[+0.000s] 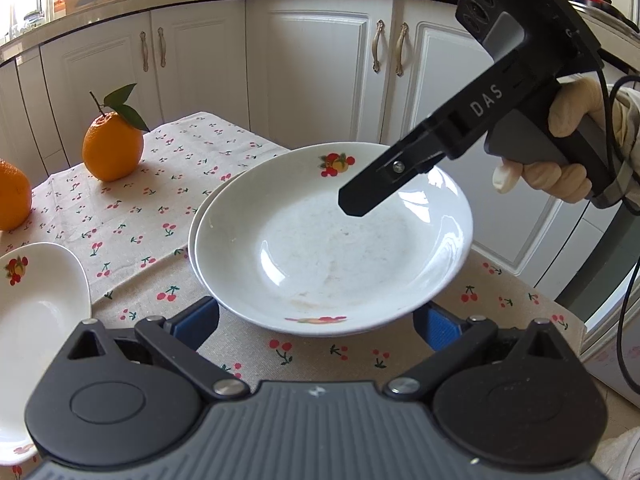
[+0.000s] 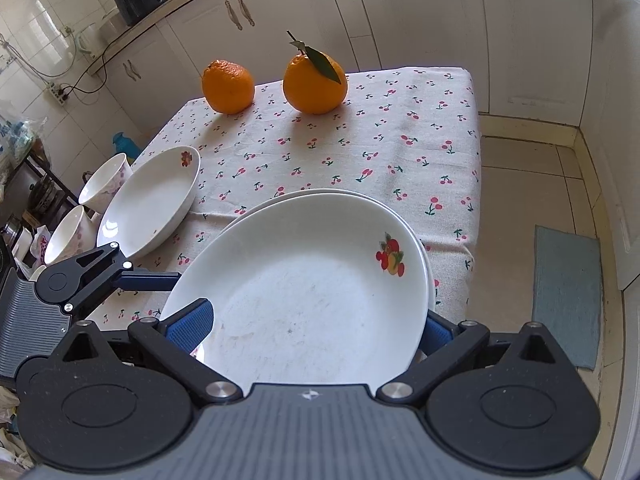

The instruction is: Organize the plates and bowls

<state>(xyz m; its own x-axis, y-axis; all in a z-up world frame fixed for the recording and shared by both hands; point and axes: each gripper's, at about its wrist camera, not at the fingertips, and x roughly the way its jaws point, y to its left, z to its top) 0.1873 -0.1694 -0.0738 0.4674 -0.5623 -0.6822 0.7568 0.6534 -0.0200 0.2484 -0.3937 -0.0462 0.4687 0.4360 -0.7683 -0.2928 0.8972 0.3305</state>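
Two white deep plates with fruit prints are stacked; the top plate (image 1: 332,240) (image 2: 304,280) lies on the lower plate (image 1: 196,224) (image 2: 280,196). My right gripper (image 2: 314,326) is open and straddles the top plate's near rim, one blue pad over the inside, the other behind the plate. In the left wrist view the right gripper (image 1: 356,208) comes in from the upper right. My left gripper (image 1: 318,322) (image 2: 160,280) is open, low at the opposite rim. A third plate (image 1: 36,300) (image 2: 148,204) lies to the left, with two bowls (image 2: 106,182) (image 2: 66,236) beyond it.
Two oranges (image 2: 228,86) (image 2: 314,84) stand at the far side of the table, which has a cherry-print cloth (image 2: 400,140). The stack overhangs the table's near edge. White cabinets (image 1: 320,60) ring the room. A gloved hand (image 1: 568,120) holds the right gripper. A mat (image 2: 568,292) lies on the floor.
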